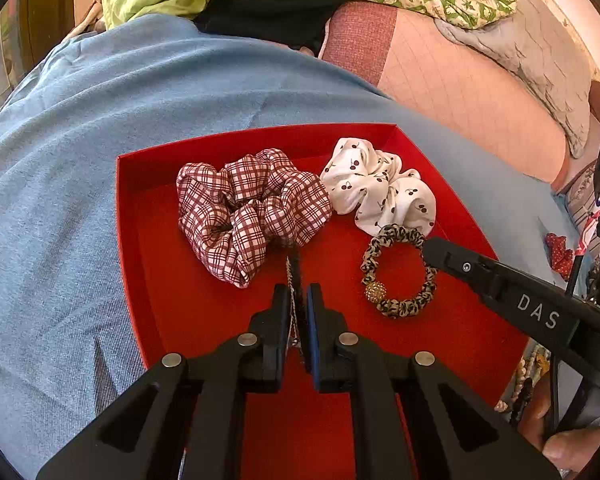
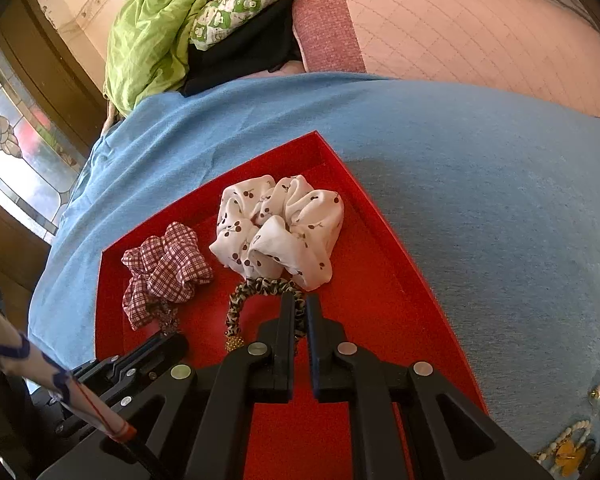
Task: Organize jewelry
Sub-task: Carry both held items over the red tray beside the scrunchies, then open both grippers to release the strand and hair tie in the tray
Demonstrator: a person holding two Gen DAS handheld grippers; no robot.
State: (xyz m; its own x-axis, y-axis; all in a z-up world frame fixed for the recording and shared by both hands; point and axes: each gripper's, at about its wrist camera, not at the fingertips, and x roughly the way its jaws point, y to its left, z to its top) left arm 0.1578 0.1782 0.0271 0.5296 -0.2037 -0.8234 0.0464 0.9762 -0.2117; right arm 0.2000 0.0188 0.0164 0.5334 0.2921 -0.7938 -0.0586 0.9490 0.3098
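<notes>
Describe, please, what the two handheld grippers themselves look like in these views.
Both are matte black plastic: the left gripper and the right gripper have paired angular fingers, silver round pivot pins and blue pad edges. White letters "DAS" mark the right gripper's finger.

Inside the red tray (image 1: 148, 240), the near and left floor lies bare and passable, while the plaid scrunchie (image 1: 252, 212), the cherry-print scrunchie (image 1: 380, 184) and the leopard hair tie (image 1: 398, 276) crowd its far and right parts, with open blue cloth (image 1: 80, 140) all around.
</notes>
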